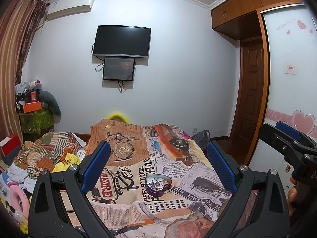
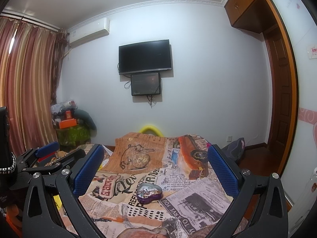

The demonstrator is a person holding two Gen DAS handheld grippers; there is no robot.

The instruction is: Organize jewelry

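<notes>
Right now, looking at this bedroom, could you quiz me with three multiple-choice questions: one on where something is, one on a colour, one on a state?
1. Where does the heart-shaped tin sit?
A. on the newspaper-print bedspread
B. on the floor
C. on a shelf

2. What colour is the tin's outer wall?
A. red
B. purple
C. green

3. How are the left gripper and right gripper?
A. both shut on jewelry
B. one holds the tin
C. both open, holding nothing

Answers: 1 A, the tin rests on the printed cloth. 2 B, its side shows purple. 3 C, blue pads stand wide apart with nothing between.
</notes>
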